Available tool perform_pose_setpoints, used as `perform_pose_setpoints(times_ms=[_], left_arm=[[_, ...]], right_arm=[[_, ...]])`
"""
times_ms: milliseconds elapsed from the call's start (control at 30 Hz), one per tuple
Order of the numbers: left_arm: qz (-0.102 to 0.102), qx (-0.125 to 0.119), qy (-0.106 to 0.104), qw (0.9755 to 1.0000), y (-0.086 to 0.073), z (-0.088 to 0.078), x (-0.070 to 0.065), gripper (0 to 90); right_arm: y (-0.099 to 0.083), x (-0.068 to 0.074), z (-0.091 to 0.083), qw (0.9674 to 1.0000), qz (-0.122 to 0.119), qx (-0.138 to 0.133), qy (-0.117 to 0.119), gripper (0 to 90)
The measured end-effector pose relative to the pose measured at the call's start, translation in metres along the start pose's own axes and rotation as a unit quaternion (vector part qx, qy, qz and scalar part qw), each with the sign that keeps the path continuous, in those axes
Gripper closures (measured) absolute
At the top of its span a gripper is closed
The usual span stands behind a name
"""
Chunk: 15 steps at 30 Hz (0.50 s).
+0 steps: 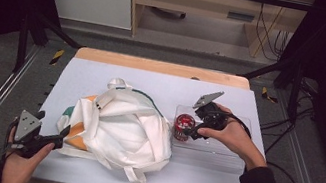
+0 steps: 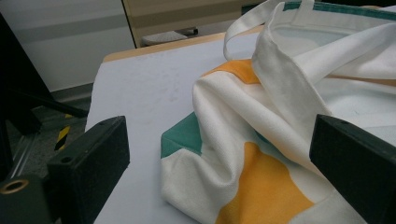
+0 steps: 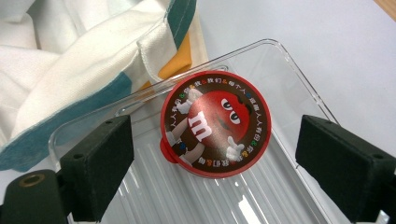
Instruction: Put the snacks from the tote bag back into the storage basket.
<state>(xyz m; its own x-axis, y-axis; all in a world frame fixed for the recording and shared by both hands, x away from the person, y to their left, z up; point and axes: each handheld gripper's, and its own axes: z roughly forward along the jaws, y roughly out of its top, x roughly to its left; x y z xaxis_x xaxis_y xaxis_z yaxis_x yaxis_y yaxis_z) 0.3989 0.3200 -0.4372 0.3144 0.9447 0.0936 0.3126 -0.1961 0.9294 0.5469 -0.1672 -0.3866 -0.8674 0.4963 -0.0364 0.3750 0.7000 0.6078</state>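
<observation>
Here the right tool (image 3: 212,154), jaws wide and empty, hangs directly above the round red-lidded candy tub (image 3: 215,123) (standing in the clear ribbed plastic tray (image 3: 289,88)).

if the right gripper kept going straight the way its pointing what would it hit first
Most likely the red candy tub. It sits between the open jaws of the right gripper in the right gripper view, at one end of the clear tray. Depth is hard to judge, so the gripper may pass just over the lid.
</observation>
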Motion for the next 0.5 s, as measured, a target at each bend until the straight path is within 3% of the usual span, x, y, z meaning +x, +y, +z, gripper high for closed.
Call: perform_pose_setpoints(times_ms=[500], left_arm=[[0.0,0.0,-0.001,1.0,0.0,0.001,0.0,4.6]], right_arm=[[0.001,0.006,-0.017,0.9996,0.009,-0.027,-0.004,9.9]])
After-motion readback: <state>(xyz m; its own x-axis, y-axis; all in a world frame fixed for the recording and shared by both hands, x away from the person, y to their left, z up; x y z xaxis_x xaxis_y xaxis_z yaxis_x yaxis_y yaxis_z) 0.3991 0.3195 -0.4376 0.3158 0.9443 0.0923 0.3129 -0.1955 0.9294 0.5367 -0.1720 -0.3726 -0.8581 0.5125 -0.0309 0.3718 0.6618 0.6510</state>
